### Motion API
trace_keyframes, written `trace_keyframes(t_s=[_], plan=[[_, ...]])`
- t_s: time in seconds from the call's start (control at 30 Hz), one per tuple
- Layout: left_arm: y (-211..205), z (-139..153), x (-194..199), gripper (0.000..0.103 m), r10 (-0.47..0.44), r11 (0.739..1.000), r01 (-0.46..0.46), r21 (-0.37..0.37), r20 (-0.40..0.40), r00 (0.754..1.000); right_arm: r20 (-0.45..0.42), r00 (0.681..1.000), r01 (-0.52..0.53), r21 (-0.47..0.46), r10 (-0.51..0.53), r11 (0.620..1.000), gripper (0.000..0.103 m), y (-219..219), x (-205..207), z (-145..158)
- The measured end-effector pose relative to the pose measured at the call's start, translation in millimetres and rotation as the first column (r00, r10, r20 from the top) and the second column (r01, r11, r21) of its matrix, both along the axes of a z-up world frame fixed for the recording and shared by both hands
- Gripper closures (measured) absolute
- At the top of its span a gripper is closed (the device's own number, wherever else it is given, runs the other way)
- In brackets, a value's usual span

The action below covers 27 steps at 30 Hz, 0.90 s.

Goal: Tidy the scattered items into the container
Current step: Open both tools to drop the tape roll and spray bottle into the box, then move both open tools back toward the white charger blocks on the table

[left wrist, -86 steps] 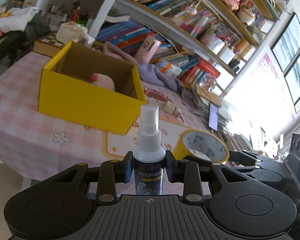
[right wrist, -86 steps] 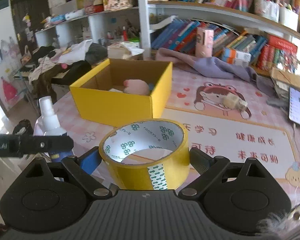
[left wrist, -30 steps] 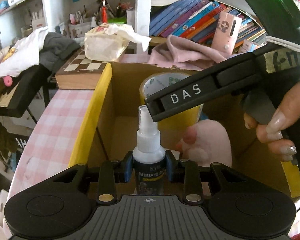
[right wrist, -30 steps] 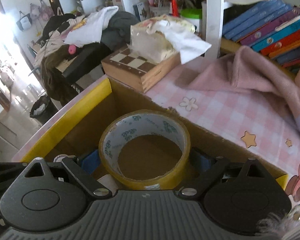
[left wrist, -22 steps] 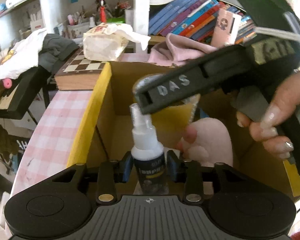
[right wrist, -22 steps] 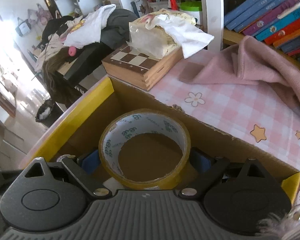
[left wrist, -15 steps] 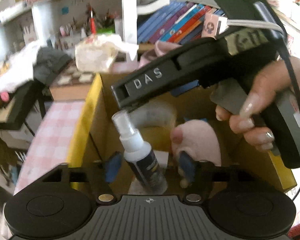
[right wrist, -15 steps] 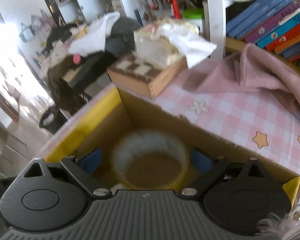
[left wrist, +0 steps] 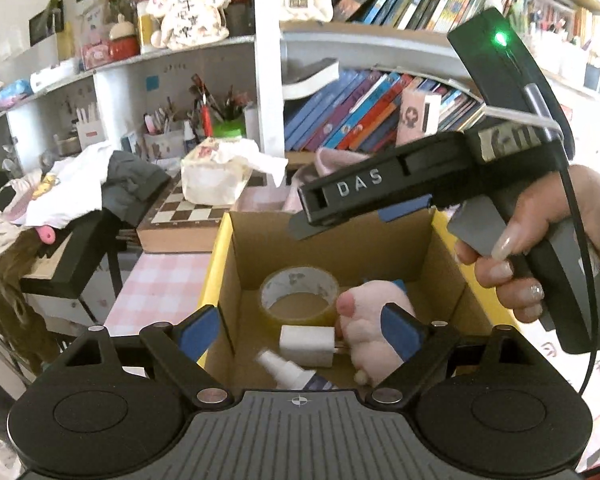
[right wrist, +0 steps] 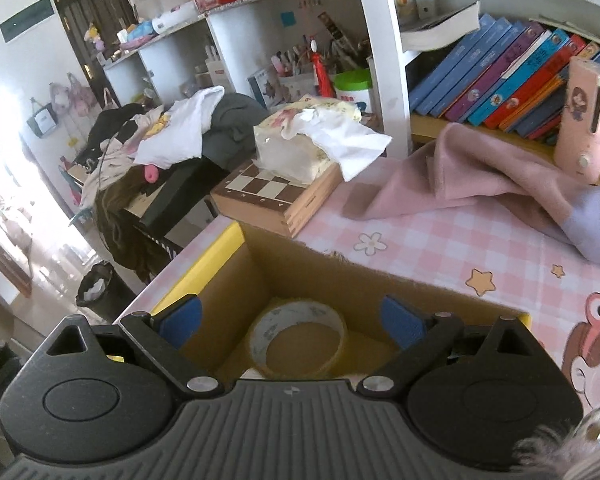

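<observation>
Here the left tool (left wrist: 300,334) hangs with its pads spread wide and nothing between them, above the yellow box (left wrist: 216,276). On the box floor, the spray bottle (left wrist: 288,372) lies tipped at six o'clock, a white block (left wrist: 306,344) just beyond, pink plush (left wrist: 370,320) at three, tape roll (left wrist: 298,294) at twelve. Further off, the right tool (right wrist: 292,320) hovers released over the tape roll

spray bottle (left wrist: 290,372) base hidden behind hand-held gripper (left wrist: 300,332).
</observation>
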<state>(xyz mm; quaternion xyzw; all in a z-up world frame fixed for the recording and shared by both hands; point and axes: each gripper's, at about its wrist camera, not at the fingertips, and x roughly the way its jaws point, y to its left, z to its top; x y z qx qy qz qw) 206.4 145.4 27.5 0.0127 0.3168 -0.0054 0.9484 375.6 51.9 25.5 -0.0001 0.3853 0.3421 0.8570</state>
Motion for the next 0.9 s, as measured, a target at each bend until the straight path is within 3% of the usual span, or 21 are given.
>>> trace_keyframes(t_s=[0.33,0.5,0.67,0.9], plan=[[-5.7,23.6,-53.2,0.013,-0.024,1.0,0.025,-0.011,0.072,0.997,0.033,0.998,0.051,0.043,-0.053,0.998,0.007,-40.0,-61.7,23.3],[-8.0,30.1,-81.8,0.012,-0.036,0.999,0.039,-0.027,0.097,0.995,0.097,0.991,0.092,0.042,-0.096,0.995,0.007,-68.6,-110.6,34.4],[-12.8,30.5,-112.7,0.012,-0.048,0.998,0.052,-0.03,0.102,0.994,0.199,0.966,0.165,0.021,-0.166,0.986,0.007,-94.3,-164.5,37.6],[-13.2,26.5,-151.2,0.012,-0.023,0.997,0.03,-0.065,0.103,0.994,0.271,0.927,0.264,0.021,-0.259,0.964,0.008,-122.5,-224.5,36.7]])
